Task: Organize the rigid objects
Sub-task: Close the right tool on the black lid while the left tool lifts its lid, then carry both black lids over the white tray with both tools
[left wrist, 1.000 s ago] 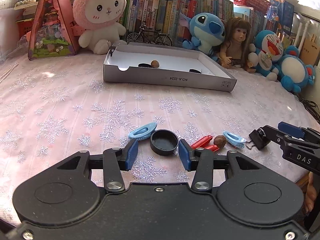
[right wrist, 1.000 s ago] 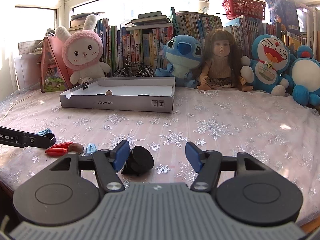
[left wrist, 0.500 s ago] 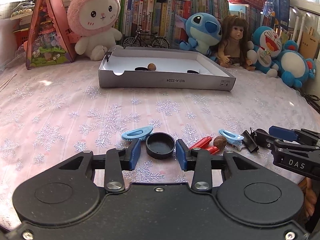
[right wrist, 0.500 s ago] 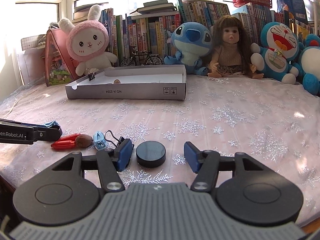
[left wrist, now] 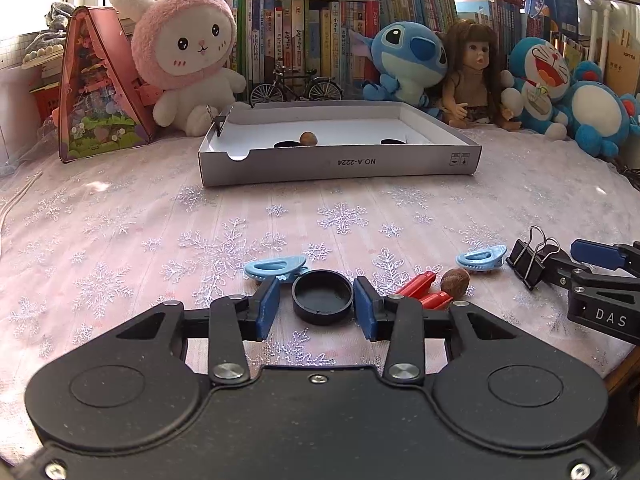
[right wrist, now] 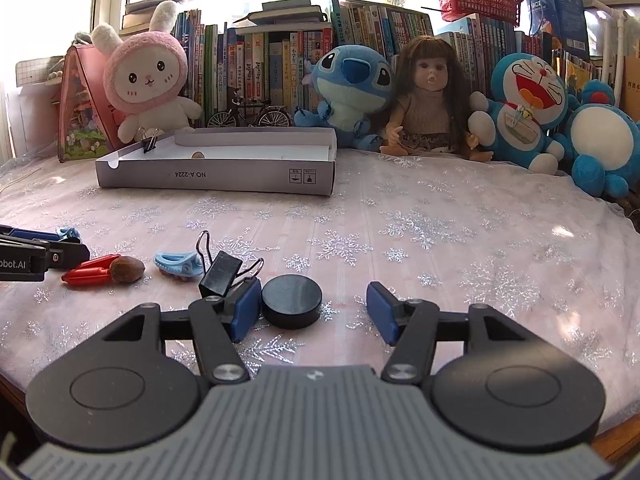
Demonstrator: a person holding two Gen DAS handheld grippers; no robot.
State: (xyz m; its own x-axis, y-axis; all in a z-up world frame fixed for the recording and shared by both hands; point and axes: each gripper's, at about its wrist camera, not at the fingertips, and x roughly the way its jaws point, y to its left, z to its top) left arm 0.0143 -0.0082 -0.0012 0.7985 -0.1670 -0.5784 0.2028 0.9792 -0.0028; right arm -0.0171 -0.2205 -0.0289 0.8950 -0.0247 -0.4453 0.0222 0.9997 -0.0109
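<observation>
- Left claw (left wrist: 316, 307), lower middle of its view: jaws narrow, a black cap (left wrist: 322, 296) sits open side up between the blue pads; whether they touch it I cannot tell.
- Right claw (right wrist: 314, 311), lower middle of its view: jaws wide and opening, a black disc (right wrist: 291, 300) on the cloth just beside the left pad, well apart from the right pad.
- A black binder clip (right wrist: 221, 271) lies tilted just behind that left pad.
- Left of it lie a blue clip (right wrist: 176, 265), a nut (right wrist: 127, 269) and a red clip (right wrist: 90, 271).
- The grey box (left wrist: 340, 160), upper middle, holds another nut (left wrist: 308, 138).
</observation>
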